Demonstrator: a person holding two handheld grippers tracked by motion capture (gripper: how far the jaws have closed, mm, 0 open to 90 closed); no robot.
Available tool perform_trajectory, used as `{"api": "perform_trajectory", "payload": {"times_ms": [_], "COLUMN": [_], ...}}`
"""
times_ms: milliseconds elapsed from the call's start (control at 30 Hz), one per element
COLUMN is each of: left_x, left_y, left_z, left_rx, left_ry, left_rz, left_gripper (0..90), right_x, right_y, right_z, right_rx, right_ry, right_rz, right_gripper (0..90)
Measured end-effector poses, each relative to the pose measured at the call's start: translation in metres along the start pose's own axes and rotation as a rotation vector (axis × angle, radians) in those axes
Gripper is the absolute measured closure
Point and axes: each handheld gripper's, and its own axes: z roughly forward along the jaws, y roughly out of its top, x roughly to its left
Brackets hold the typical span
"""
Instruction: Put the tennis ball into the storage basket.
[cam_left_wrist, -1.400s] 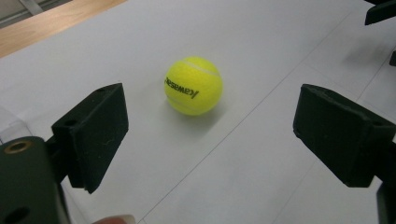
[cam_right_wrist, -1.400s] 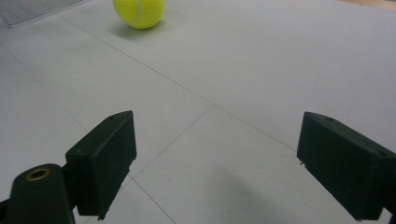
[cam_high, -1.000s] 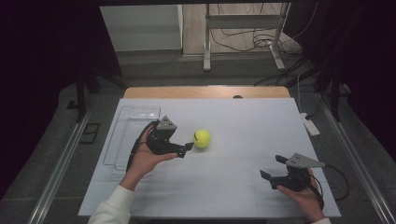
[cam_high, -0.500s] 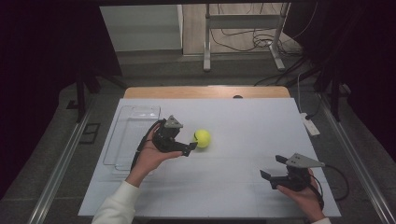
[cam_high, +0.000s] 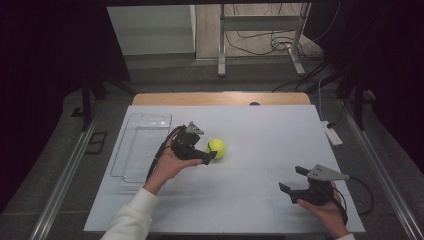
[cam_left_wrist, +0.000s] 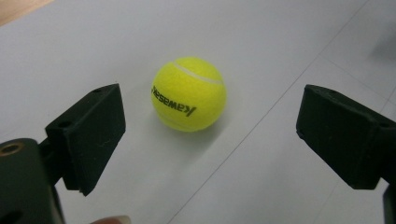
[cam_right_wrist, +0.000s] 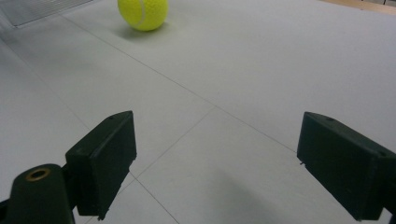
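Black and blocky, the jaws of my left tool stood wide apart, nothing between the pads. In the left gripper view that tool looked down past its two dark fingers at a yellow-green felt tennis ball with a white seam and black lettering across its side. The ball lay ahead of the gap and nearer one jaw, not touching either. From the high view the ball sat just beside the tips of the left tool, on the white sheet-covered surface, roughly at its middle. My left hand gripped the tool from behind, a white sleeve trailing to the bottom edge.

Behind that hand, a clear rectangular plastic tray lay flat near the left edge of the surface, well apart from the ball.

My right tool was held low near the front right corner, jaws likewise spread with nothing gripped, my right hand beneath it. In the right gripper view, that tool faced bare white sheet, with the ball far off at the top.
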Motion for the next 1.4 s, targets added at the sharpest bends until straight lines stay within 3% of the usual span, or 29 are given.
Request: {"api": "perform_trajectory", "payload": {"times_ms": [833,1400], "left_x": [0.005,0.011], "left_y": [0.010,0.015], "left_z": [0.026,0.043], "left_rx": [0.029,0.074], "left_ry": [-0.004,0.003], "left_rz": [-0.027,-0.038], "left_gripper": [7.6,7.5], "right_x": [0.000,0.000], "right_y": [-0.001,-0.001], "right_z": [0.001,0.002], "right_rx": [0.012,0.015], "right_ry": [-0.006,-0.007], "right_rz": [-0.006,-0.009], "right_gripper": [12.3,12.3]}}
